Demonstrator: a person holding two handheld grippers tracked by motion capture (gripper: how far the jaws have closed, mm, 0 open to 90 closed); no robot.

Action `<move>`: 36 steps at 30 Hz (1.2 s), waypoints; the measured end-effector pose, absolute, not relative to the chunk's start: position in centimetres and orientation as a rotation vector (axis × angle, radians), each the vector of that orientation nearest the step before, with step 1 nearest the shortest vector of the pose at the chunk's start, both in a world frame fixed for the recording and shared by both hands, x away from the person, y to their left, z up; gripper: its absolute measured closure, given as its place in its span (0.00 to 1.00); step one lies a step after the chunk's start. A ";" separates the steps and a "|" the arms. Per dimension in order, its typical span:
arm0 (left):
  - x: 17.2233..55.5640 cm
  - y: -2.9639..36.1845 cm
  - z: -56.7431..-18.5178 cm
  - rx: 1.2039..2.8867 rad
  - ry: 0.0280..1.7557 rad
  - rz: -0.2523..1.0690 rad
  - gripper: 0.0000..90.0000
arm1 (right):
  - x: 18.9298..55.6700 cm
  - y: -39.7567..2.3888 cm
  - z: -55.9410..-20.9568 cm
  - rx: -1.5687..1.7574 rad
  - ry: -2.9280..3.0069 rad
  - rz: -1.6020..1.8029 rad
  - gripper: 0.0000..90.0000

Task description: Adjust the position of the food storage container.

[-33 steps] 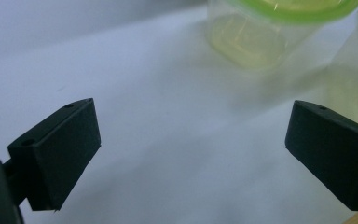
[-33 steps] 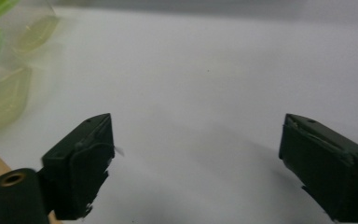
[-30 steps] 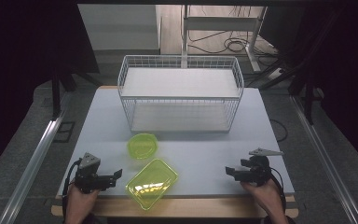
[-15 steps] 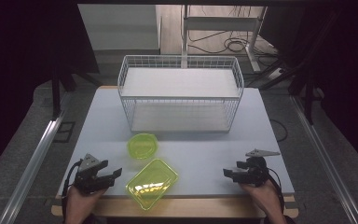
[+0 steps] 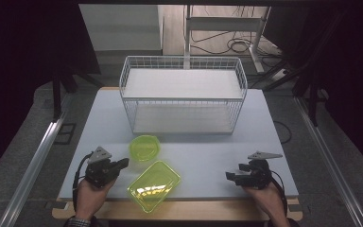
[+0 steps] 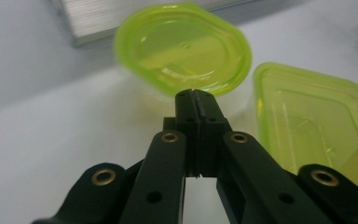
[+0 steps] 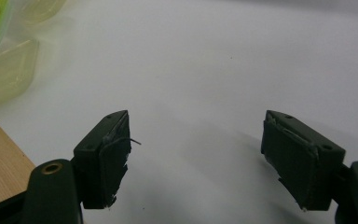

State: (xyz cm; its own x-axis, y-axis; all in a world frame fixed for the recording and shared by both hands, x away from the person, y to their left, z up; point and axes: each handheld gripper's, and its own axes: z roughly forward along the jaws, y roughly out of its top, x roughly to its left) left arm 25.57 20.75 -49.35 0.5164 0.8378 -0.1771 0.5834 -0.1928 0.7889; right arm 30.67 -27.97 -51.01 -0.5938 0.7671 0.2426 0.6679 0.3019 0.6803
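A round lime-green container (image 5: 144,147) sits on the white table (image 5: 208,156), with a rectangular lime-green container (image 5: 153,185) just nearer the front edge. My left gripper (image 5: 123,163) is left of both, pointing at them. Its jaws have just been closing and now meet with nothing between them. In the left gripper view the shut tips (image 6: 193,93) stand just short of the round container (image 6: 182,46), with the rectangular one (image 6: 317,116) to the right. My right gripper (image 5: 229,176) rests at the front right, open (image 7: 196,154) over bare table.
A white wire basket (image 5: 183,94) stands at the back middle of the table. The table's wooden front edge (image 7: 0,158) lies close to the right gripper. A green container (image 7: 4,60) shows blurred at the upper left of the right gripper view.
The left gripper's jaws have closed from wide open to fully shut, and that hand has shifted slightly toward the containers. The right hand has stayed in place.
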 end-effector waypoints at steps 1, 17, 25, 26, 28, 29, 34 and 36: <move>26.3 20.0 -49.0 1.913 1.139 0.368 1.00 | 30.7 -28.0 -51.1 1.346 2.429 1.168 0.27; 33.0 13.3 -47.6 2.043 1.027 0.322 1.00 | 30.7 -27.9 -51.2 1.349 2.430 1.178 0.27; 35.3 11.1 -48.1 2.138 1.012 0.314 1.00 | 30.8 -28.0 -51.2 1.355 2.435 1.173 0.27; 35.3 11.1 -48.1 2.138 1.012 0.314 1.00 | 30.8 -28.0 -51.2 1.357 2.435 1.173 0.27; 35.6 10.9 -48.2 2.139 1.039 0.313 1.00 | 30.8 -28.0 -51.3 1.358 2.436 1.172 0.27; 35.7 11.0 -48.3 2.146 1.041 0.313 1.00 | 30.8 -28.0 -51.3 1.356 2.437 1.171 0.27; 35.5 11.6 -48.4 2.136 1.046 0.307 1.00 | 30.8 -27.9 -51.3 1.357 2.443 1.161 0.27; 35.5 11.8 -48.5 2.134 1.045 0.308 1.00 | 30.8 -27.9 -51.4 1.359 2.444 1.157 0.27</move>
